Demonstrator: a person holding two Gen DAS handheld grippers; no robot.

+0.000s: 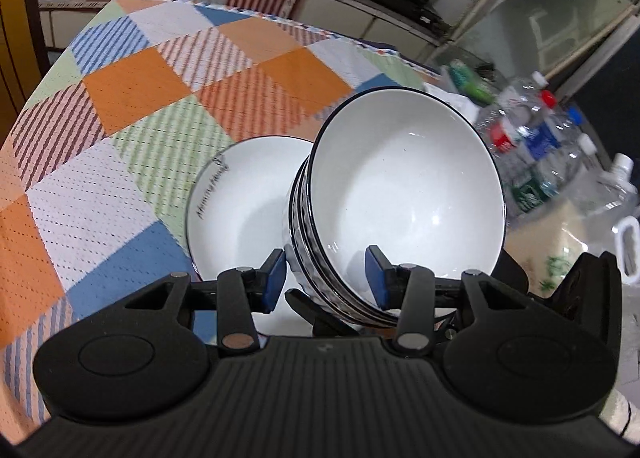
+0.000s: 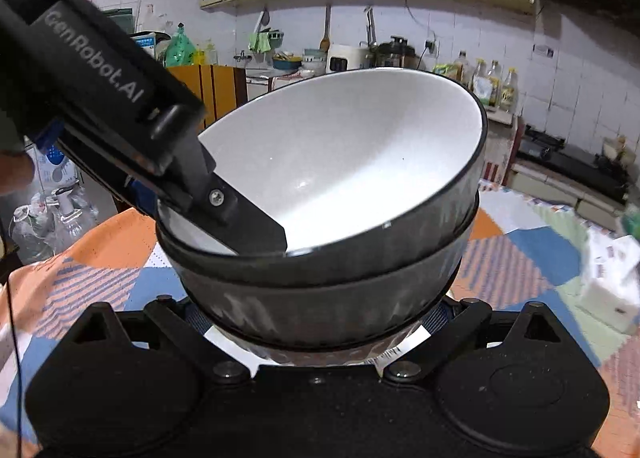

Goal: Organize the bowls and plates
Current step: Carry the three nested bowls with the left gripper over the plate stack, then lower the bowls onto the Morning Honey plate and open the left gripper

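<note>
Our left gripper (image 1: 326, 278) straddles the near rim of the stacked bowls (image 1: 400, 194): one blue pad sits outside the wall, the other inside the top bowl. The jaws stand fairly wide, and from the left wrist view we cannot tell whether they actually pinch the rim. The right wrist view shows the same gripper's flat black finger (image 2: 244, 220) lying inside the top bowl against the rim, but not whether it is clamped.

Our right gripper (image 2: 320, 322) is low under the stack. Its fingers flank the lowest bowl's base, with blue pad mesh visible at both sides of it. Contact is hidden by the bowl, so we cannot tell how tightly it holds.

Bowls (image 2: 340, 194): at least two nested, likely three judging by the rims in the left view; white inside, dark patterned outside, tilted toward the left camera and seemingly held above the table.

Plate (image 1: 240, 202): white, dark-rimmed, lying on the patchwork tablecloth (image 1: 132, 98), directly beside and partly behind the stack.

Beyond the table edge: a cluster of plastic bottles (image 1: 536, 146).

Progress, as we judge it: the bowls are already nested, so the sorting is largely done. What remains is to set the stack down, perhaps on or beside the plate.
</note>
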